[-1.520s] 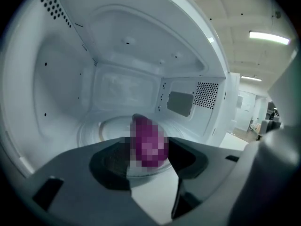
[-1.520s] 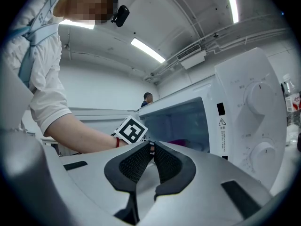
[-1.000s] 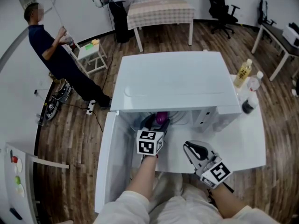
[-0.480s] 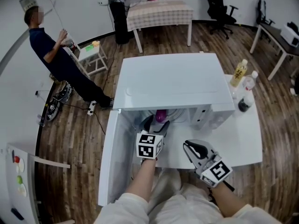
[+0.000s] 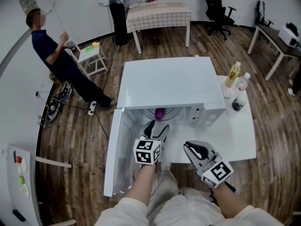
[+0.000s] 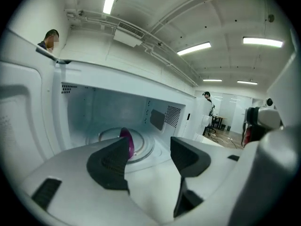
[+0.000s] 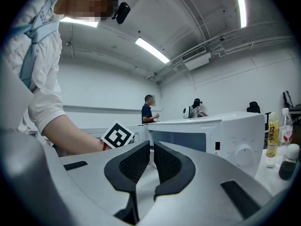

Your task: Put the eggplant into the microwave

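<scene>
The room had a floor of dark brown wood planks (image 5: pixel 277 121) and plain white walls (image 5: pixel 70 6). At the far side stood a white-legged table draped in a pale checked cloth (image 5: pixel 160 11), with a black swivel office chair (image 5: pixel 217 4) to its right. A dark-topped desk on white legs (image 5: pixel 273 34) stood at the far right edge. On the left, close to the wall, was a small white wire-framed side stand (image 5: pixel 96 62). Nearest, in the middle, was a white rectangular table (image 5: pixel 237 138). Overhead, long fluorescent strip lights (image 6: pixel 194 48) glowed on a white ceiling, beside a white ceiling-mounted air unit (image 6: pixel 129 33).
</scene>
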`<state>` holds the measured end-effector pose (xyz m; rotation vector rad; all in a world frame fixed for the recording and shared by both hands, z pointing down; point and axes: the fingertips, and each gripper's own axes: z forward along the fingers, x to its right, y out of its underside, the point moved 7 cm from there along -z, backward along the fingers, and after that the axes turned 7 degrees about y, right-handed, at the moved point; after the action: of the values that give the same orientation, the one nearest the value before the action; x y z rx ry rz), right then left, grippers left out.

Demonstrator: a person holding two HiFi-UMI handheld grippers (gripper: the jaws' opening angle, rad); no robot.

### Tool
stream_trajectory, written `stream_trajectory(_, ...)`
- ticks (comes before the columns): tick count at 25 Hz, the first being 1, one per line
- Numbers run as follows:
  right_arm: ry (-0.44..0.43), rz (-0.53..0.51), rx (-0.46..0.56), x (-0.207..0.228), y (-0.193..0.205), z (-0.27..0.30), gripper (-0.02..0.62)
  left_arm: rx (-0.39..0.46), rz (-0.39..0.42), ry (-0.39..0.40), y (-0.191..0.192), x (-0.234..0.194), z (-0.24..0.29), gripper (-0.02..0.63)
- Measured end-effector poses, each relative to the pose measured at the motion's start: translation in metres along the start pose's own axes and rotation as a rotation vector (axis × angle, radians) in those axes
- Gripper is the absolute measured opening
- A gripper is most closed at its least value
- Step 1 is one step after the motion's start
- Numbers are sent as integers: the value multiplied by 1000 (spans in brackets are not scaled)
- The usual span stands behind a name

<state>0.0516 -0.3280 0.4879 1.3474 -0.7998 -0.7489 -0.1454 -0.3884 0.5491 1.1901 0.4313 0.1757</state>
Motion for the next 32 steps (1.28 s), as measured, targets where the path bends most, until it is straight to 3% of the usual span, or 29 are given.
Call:
stream_trajectory(16, 2, -11, 30, -39, -38, -69, 35, 96, 32, 108, -22, 94, -73, 2)
stream_trajectory(26, 41, -38, 54, -54, -54, -119, 35, 234, 37, 297, -43, 170, -124, 1)
stream_trajectory(32, 53, -68, 47, -70, -66, -128, 35, 262, 52, 432, -53, 198, -154, 2)
